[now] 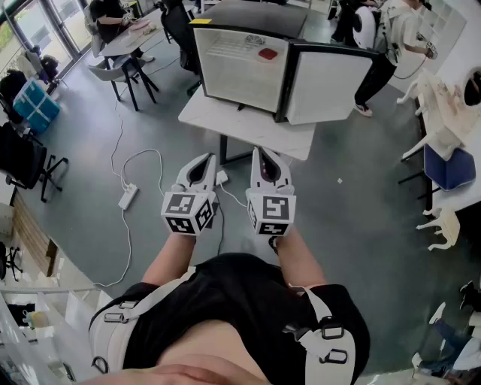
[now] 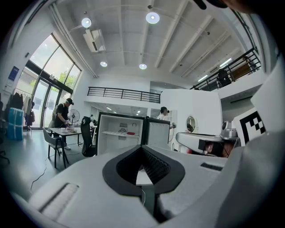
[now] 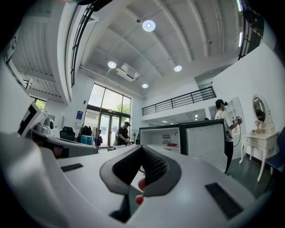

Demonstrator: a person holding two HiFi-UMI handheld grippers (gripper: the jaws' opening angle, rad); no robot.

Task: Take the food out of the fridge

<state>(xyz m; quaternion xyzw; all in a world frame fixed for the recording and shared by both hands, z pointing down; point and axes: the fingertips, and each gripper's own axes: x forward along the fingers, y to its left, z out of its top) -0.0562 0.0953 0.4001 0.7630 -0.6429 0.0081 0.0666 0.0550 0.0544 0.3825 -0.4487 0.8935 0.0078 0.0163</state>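
head view: the fridge (image 1: 248, 13) stands open on a table (image 1: 248, 128), well ahead of you. the red food (image 1: 268, 53) lies on its upper shelf. the left gripper (image 1: 204, 162) and right gripper (image 1: 261, 156) hang side by side, short of the table.

left gripper view: the left gripper (image 2: 143, 149) has its jaws pressed together, with nothing between them.

right gripper view: the right gripper (image 3: 143, 150) is likewise closed and empty. the food (image 3: 171, 145) sits beside the door (image 3: 205, 142).

step closer. spread one gripper's jaws before entering, keep level with the shelf and stay clear of the door.
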